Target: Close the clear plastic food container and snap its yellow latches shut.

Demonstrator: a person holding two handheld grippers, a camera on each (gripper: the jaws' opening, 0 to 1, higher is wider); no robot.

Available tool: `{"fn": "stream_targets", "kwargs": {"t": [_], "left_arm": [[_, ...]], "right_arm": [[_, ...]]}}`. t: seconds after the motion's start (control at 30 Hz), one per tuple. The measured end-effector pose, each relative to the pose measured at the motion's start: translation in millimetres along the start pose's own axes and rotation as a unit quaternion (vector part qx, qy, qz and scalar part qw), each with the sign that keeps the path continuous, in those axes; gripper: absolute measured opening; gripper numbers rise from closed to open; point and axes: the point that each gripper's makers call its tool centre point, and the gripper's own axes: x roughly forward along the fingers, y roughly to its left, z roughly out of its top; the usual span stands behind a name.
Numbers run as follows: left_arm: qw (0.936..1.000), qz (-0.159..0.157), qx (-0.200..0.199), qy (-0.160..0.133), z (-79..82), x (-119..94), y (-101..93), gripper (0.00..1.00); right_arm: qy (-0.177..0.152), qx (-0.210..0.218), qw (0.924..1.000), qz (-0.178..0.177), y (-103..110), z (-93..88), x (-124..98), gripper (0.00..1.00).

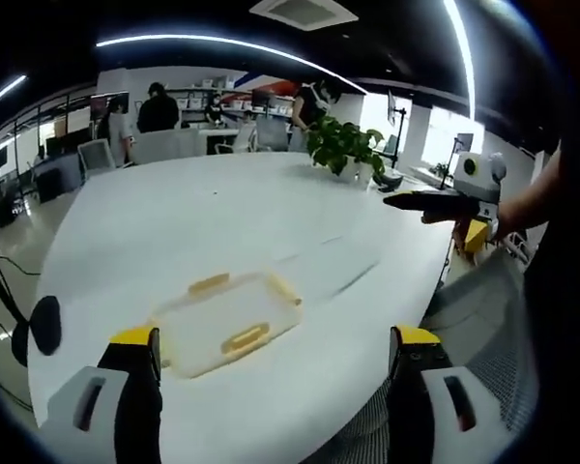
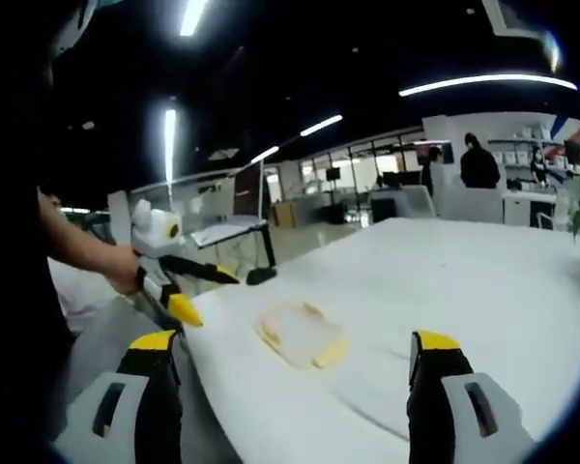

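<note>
Both our grippers hang clear of the container, jaws spread and holding nothing.

Our left gripper (image 1: 275, 362) and right gripper (image 2: 295, 372) sit above the near edge of the white table (image 1: 232, 213), and the clear plastic food container (image 1: 227, 322) lies flat just beyond them, lid apparently down (motion blur hides the seam). Its yellow latches (image 1: 245, 337) look folded against the rim, though we cannot tell whether they are snapped, so pressing them is probably what's left.

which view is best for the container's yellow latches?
Left gripper view: the container sits closer, with yellow latches distinct on several sides. Right gripper view shows it smaller and blurrier, latches hard to separate.
</note>
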Motion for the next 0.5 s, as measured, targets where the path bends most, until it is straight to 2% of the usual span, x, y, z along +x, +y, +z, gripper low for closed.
{"fn": "stream_targets", "kwargs": {"t": [0.23, 0.5], "left_arm": [[1.0000, -0.005, 0.004, 0.000, 0.5, -1, 6.8, 0.99], [1.0000, -0.006, 0.001, 0.004, -4.1, 0, 16.5, 0.98]], "right_arm": [[0.016, -0.003, 0.9998, 0.008, -2, -6.1, 6, 0.97], [0.029, -0.029, 0.9990, 0.017, -1, -5.7, 18, 0.94]]}}
